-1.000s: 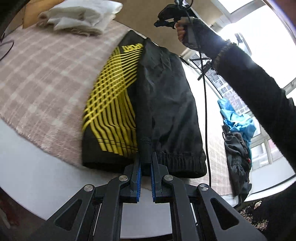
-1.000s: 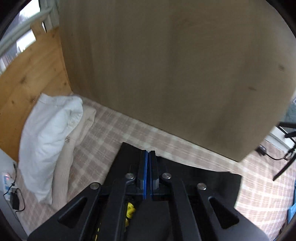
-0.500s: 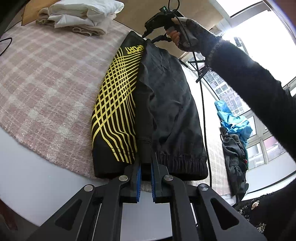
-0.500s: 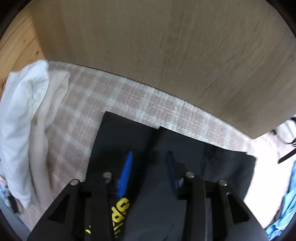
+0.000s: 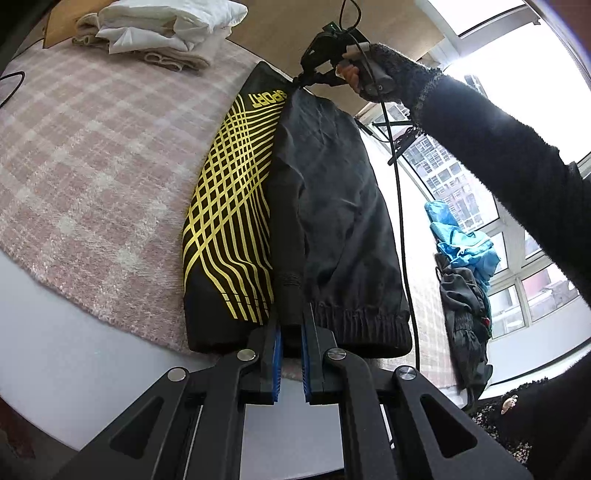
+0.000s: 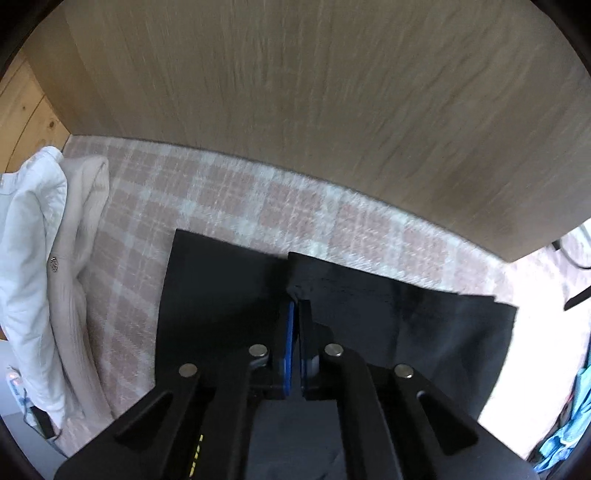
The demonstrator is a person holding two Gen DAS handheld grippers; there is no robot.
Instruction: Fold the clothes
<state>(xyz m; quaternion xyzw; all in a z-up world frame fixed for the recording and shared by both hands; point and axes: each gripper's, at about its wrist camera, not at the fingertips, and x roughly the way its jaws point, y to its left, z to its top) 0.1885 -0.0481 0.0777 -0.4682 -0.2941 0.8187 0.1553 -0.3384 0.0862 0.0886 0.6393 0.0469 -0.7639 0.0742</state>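
A black sports garment (image 5: 332,206) with yellow crossing lines and a "SPORT" print lies lengthwise on a pink plaid blanket (image 5: 92,166). My left gripper (image 5: 291,332) is shut on a fold of black fabric at the near elastic hem. At the far end, a gloved hand (image 5: 384,74) holds my right gripper (image 5: 306,79). In the right wrist view that gripper (image 6: 296,306) is shut on the far edge of the garment (image 6: 221,295), where two black layers meet.
Folded white and beige clothes (image 5: 166,22) are stacked at the blanket's far left corner (image 6: 44,277). A wooden board (image 6: 295,110) rises just behind the garment. Blue and grey clothes (image 5: 461,258) hang at the right by the window. A black cable (image 5: 399,221) trails from the right gripper.
The right gripper opened half a second ago and has now shut on the garment's far edge. The left gripper has kept its hold on the near hem.
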